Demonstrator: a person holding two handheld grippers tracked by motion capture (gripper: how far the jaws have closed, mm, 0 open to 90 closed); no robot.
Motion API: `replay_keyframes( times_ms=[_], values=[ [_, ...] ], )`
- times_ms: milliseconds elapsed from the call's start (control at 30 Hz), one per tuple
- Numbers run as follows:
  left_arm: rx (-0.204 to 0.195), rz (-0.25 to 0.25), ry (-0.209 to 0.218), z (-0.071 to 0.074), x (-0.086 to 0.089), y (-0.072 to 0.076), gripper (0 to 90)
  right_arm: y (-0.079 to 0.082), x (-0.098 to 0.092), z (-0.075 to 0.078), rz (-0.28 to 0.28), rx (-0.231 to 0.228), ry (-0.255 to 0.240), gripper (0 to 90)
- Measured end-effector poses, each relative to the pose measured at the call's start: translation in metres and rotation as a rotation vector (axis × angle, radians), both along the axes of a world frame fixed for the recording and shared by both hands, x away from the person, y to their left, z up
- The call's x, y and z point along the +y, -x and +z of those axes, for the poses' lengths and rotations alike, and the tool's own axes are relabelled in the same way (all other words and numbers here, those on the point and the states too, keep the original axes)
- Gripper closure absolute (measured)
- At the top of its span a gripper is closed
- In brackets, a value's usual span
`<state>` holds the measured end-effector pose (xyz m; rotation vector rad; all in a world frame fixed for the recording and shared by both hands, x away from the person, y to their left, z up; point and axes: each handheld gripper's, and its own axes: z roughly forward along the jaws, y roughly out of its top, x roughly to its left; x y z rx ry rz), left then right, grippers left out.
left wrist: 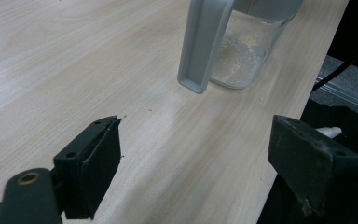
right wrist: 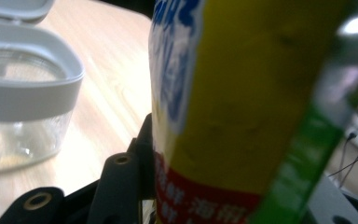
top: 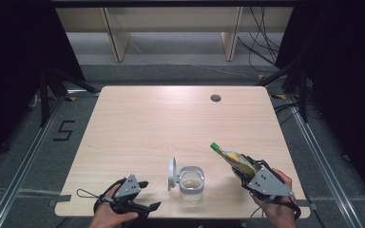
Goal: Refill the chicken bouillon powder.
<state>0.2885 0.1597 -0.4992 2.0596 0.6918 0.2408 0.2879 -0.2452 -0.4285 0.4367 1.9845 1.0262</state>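
Right gripper clamped on yellow plastic pouch with green cap; left gripper jaws wide apart, nothing between them.

Pouch held off the light wooden table, at 4 o'clock of the tabletop, cap end pointing toward 10 o'clock, tilted up. In right gripper view the pouch sits between the black jaws, blue and red print facing the camera. Clear square container with grey rim stands at 6 o'clock on the table between the two grippers, hinged grey lid standing open on its 9 o'clock side. Left gripper rests at 7 o'clock near the table edge; in left gripper view the container is ahead of the jaws, not touched.
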Motion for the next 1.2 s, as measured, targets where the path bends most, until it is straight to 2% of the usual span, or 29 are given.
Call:
replay_keyframes(
  times_ms=[67,133,200,233,333,367,433,467,500,533,567,667,700,733,767,800,833,867,900,933,967,1000,1033,1067,1100,1133,1167,1200],
  values=[
    [0.017,0.014,0.007,0.000,0.000,0.001,16.9,0.003,0.001,0.002,0.031,-0.017,0.027,58.8],
    [-0.001,0.000,0.001,0.000,0.000,0.000,16.9,0.005,0.003,0.003,0.047,-0.025,0.059,58.8],
    [0.000,-0.001,-0.001,0.000,0.000,0.000,16.9,0.007,0.007,0.005,0.062,-0.045,0.122,58.8],
    [0.000,0.000,-0.002,0.000,0.000,0.000,16.9,0.008,0.008,0.005,0.068,-0.049,0.133,58.8],
    [0.002,0.002,0.011,-0.001,-0.001,0.000,16.9,0.012,0.013,0.005,0.063,-0.061,0.202,59.3],
    [0.002,0.002,0.010,-0.001,-0.001,0.000,17.0,0.012,0.015,0.006,0.075,-0.075,0.237,59.3],
    [-0.001,0.000,-0.004,0.000,0.000,0.000,17.1,0.015,0.019,0.006,0.074,-0.078,0.268,59.4],
    [0.000,0.001,-0.002,0.000,0.000,0.000,17.0,0.014,0.022,0.007,0.096,-0.107,0.316,59.4],
    [0.002,0.005,0.010,-0.001,-0.001,0.000,17.0,0.015,0.024,0.008,0.094,-0.123,0.356,59.4],
    [0.001,0.003,0.007,0.000,-0.001,0.000,17.1,0.017,0.026,0.007,0.087,-0.137,0.379,59.4],
    [0.001,0.004,0.005,0.000,-0.001,0.000,17.0,0.020,0.028,0.004,0.069,-0.117,0.383,59.4],
    [0.002,0.005,0.006,0.000,-0.001,0.000,17.0,0.017,0.032,0.003,0.107,-0.168,0.461,59.4],
    [0.001,0.004,0.005,0.000,-0.001,0.000,17.1,0.019,0.034,0.002,0.092,-0.164,0.484,59.5],
    [0.002,0.004,0.005,0.000,-0.001,0.000,17.1,0.019,0.037,0.004,0.100,-0.202,0.563,59.5],
    [0.000,0.000,-0.006,0.000,0.000,0.000,17.0,0.021,0.039,0.001,0.081,-0.198,0.586,59.5],
    [0.000,0.000,-0.007,0.000,0.000,0.000,17.1,0.022,0.041,0.001,0.079,-0.219,0.639,59.5],
    [0.000,0.001,-0.007,0.000,0.000,-0.001,17.0,0.023,0.042,-0.002,0.065,-0.205,0.626,59.5],
    [0.000,0.001,-0.007,0.000,0.000,0.000,17.1,0.021,0.043,0.003,0.103,-0.255,0.701,59.5],
    [0.000,0.001,-0.007,0.000,0.000,0.000,17.0,0.025,0.043,-0.002,0.063,-0.213,0.657,59.5],
    [0.001,-0.001,-0.009,0.000,0.000,0.000,17.1,0.026,0.043,-0.002,0.058,-0.210,0.667,59.6],
    [0.003,-0.002,-0.010,0.000,0.000,-0.001,17.1,0.024,0.045,0.002,0.093,-0.250,0.722,59.6],
    [0.001,-0.003,-0.017,0.000,0.001,-0.001,17.1,0.027,0.044,-0.001,0.066,-0.227,0.707,59.6],
    [0.000,-0.002,-0.016,0.000,0.001,-0.001,17.1,0.027,0.046,-0.001,0.078,-0.225,0.708,59.5],
    [-0.001,-0.002,-0.016,0.000,0.001,-0.001,17.0,0.026,0.047,0.003,0.101,-0.266,0.785,59.6],
    [0.000,0.001,-0.016,0.000,0.001,-0.001,17.0,0.028,0.048,0.000,0.078,-0.241,0.767,59.6],
    [0.019,0.018,-0.009,-0.001,0.000,0.000,17.1,0.028,0.050,-0.002,0.098,-0.248,0.788,59.6],
    [0.017,0.025,-0.011,-0.001,0.000,-0.001,17.1,0.026,0.052,-0.003,0.128,-0.274,0.801,59.6],
    [0.010,0.018,-0.027,0.000,0.002,-0.001,17.0,0.027,0.054,-0.002,0.121,-0.297,0.867,59.6]
  ],
)
